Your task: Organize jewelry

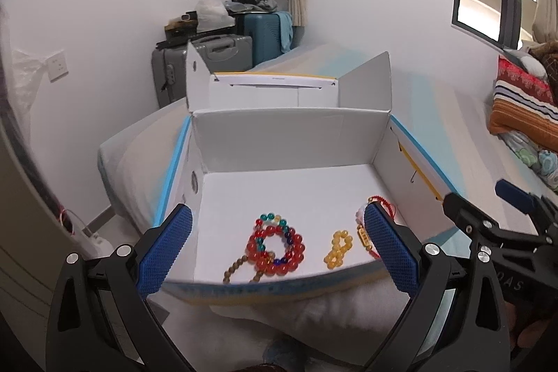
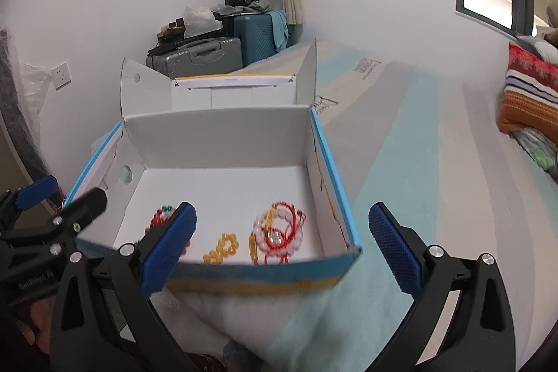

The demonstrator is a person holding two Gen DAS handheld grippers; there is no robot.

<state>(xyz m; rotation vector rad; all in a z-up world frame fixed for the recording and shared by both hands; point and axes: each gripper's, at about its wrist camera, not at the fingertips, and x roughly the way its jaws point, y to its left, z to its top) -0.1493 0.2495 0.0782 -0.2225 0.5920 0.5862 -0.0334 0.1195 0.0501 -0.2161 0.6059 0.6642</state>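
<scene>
White cardboard box (image 1: 286, 142) with blue-and-yellow outside sits on the bed (image 2: 418, 135), flaps up, and all the jewelry is inside on its floor, bunched toward the 6 o'clock wall. From the left wrist view: a red bead bracelet (image 1: 275, 250) tangled with a multicolour bead strand (image 1: 270, 220) and a brown bead strand (image 1: 234, 269) at about 7 o'clock, a small yellow bead bracelet (image 1: 337, 248) in the middle, and a pink bead bracelet with red cord (image 2: 277, 232) at 5 o'clock. Left claw (image 1: 277, 250) and right claw (image 2: 280, 250) both hover at the near rim, spread wide, gripping nothing.
</scene>
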